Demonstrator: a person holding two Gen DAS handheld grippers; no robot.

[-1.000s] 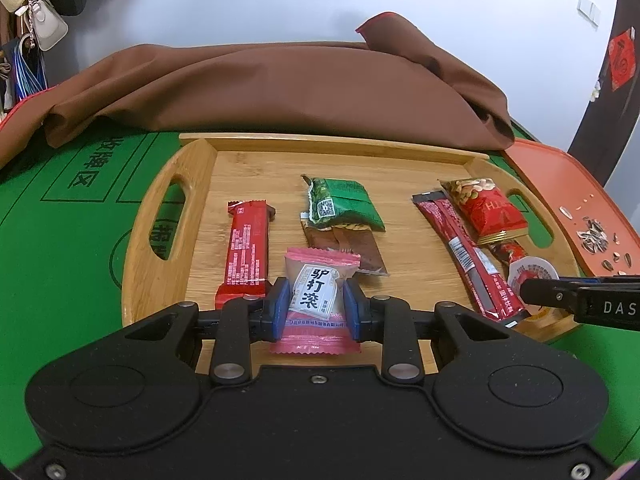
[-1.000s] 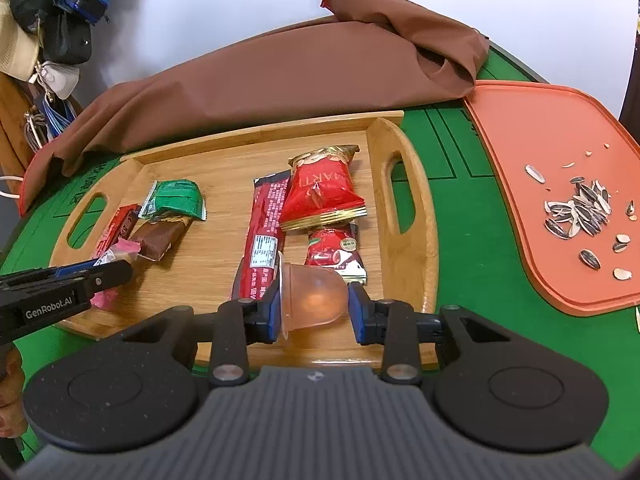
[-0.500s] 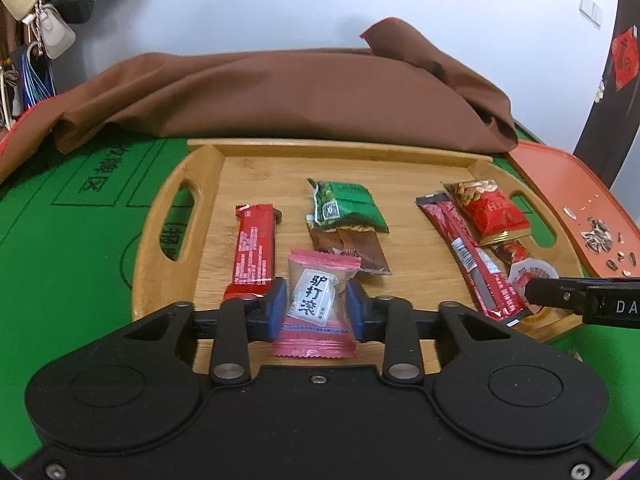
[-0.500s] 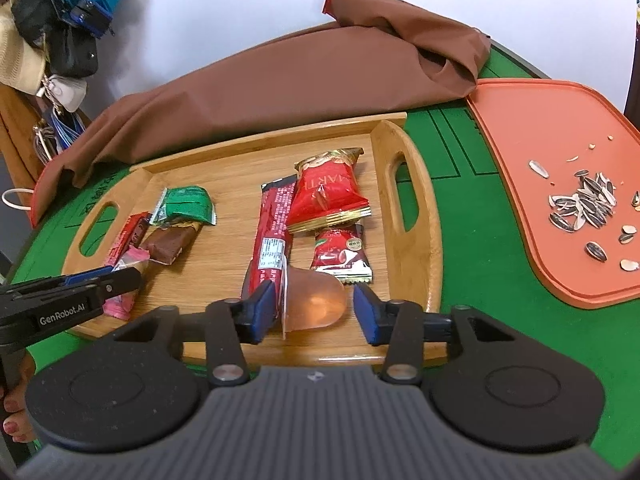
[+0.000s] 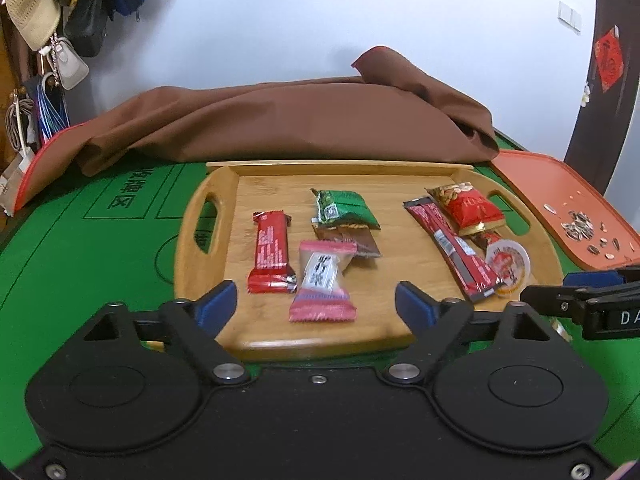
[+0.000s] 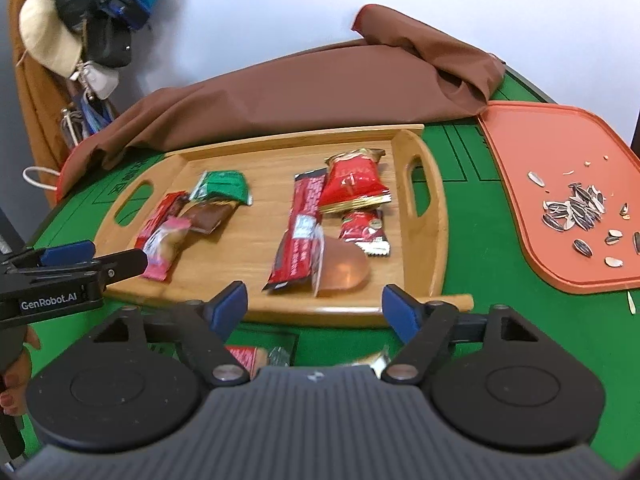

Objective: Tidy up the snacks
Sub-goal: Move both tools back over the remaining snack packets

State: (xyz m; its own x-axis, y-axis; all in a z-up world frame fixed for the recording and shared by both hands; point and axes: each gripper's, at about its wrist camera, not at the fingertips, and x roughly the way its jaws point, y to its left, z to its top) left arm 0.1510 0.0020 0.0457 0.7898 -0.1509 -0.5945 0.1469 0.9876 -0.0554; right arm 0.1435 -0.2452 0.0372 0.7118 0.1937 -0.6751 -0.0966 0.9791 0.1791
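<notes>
A wooden tray point(image 5: 192, 264) holds the snacks. A pink wrapped candy point(image 5: 322, 280) lies at its near edge, free between the widening jaws of my left gripper point(image 5: 315, 298), whose pads no longer touch it. A red bar point(image 5: 272, 258), a green packet point(image 5: 344, 212) and a brown packet point(image 5: 362, 242) lie around it. A clear jelly cup point(image 6: 344, 268) lies on its side just ahead of my right gripper point(image 6: 313, 296), whose jaws are also opening with nothing pressed between them. A long red bar point(image 6: 300, 232) and a red peanut bag point(image 6: 354, 180) lie beside it.
An orange tray point(image 6: 520, 152) with sunflower seeds point(image 6: 576, 208) sits on the right of the green table. A brown cloth point(image 5: 300, 120) is heaped behind the wooden tray. More snack packets point(image 6: 248, 356) lie on the table under the right gripper. Bags and hats hang at the far left.
Both grippers opened wide and drew back. The left let go of the pink candy and the right let go of the jelly cup; both now lie on the tray.
</notes>
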